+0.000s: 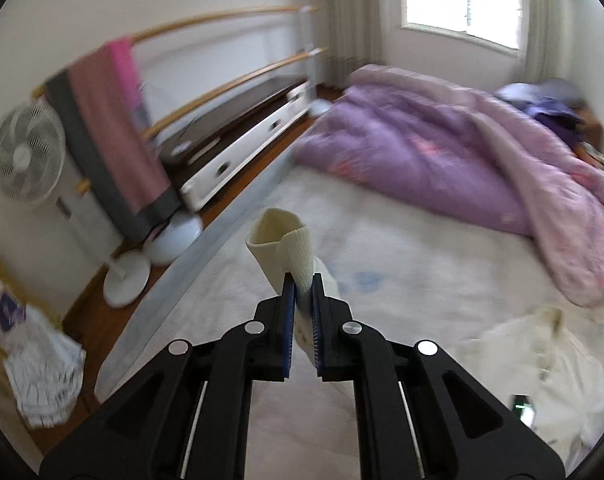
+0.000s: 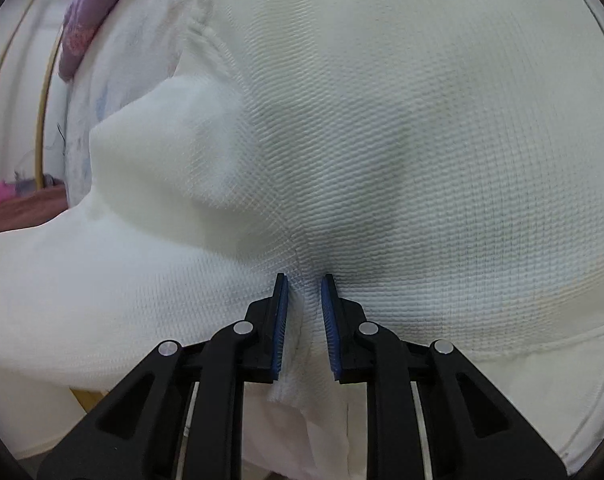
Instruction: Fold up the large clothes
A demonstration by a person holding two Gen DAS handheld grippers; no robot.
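Note:
A cream knit garment fills the right wrist view (image 2: 382, 140), its ribbed weave stretched and puckered toward my right gripper (image 2: 305, 280), which is shut on a pinched fold of it. In the left wrist view my left gripper (image 1: 304, 280) is shut on the garment's sleeve (image 1: 297, 252), held up over the bed; the open cuff (image 1: 275, 228) stands above the blue pads. More of the cream cloth (image 1: 542, 360) lies bunched on the bed at the lower right. How the sleeve joins the body is hidden.
The bed's pale sheet (image 1: 402, 248) carries a purple quilt (image 1: 422, 148) heaped across its far side. Left of the bed are a wooden floor, a low white cabinet (image 1: 241, 148), a pink towel (image 1: 109, 120) on a rail, a standing fan (image 1: 23, 156) and a cloth pile (image 1: 41, 368).

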